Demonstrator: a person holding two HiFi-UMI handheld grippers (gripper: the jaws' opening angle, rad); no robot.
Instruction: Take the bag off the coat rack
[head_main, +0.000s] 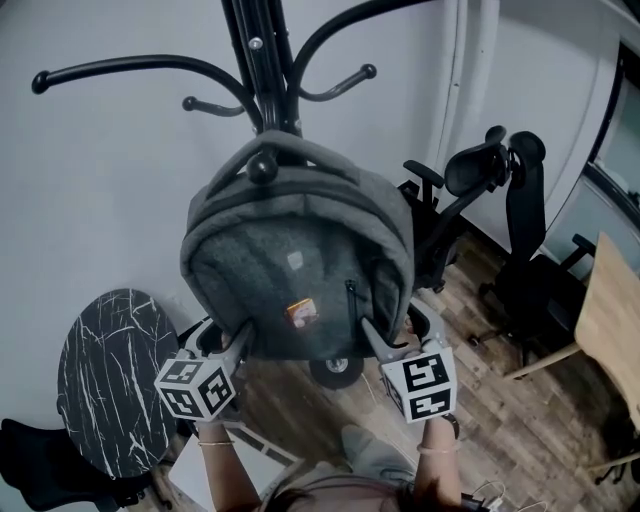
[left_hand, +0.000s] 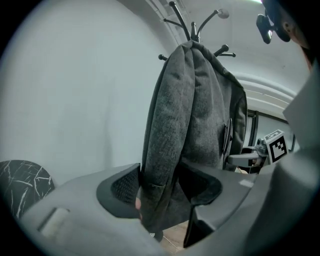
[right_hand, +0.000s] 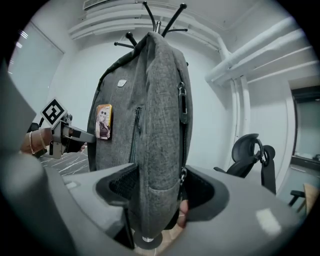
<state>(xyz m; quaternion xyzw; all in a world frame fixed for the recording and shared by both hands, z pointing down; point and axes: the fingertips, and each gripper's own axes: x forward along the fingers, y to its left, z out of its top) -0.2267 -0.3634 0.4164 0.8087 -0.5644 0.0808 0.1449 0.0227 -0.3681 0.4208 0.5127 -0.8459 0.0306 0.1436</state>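
Observation:
A grey backpack (head_main: 300, 270) hangs by its top loop from a hook of the black coat rack (head_main: 262, 60). A small orange sticker (head_main: 302, 312) shows on its front. My left gripper (head_main: 240, 340) reaches up to the bag's lower left corner, and my right gripper (head_main: 375, 335) to its lower right corner. In the left gripper view the bag's edge (left_hand: 195, 115) stands between the wide jaws of the left gripper (left_hand: 160, 187). In the right gripper view the bag's side (right_hand: 150, 115) likewise fills the gap of the right gripper (right_hand: 157, 190). Both stand open around the fabric, with no squeeze showing.
A round black marble-top table (head_main: 110, 375) stands low at the left by the wall. Black office chairs (head_main: 500, 200) crowd the right, with a wooden tabletop (head_main: 610, 320) at the far right. The rack's round foot (head_main: 335, 370) sits on the wood floor under the bag.

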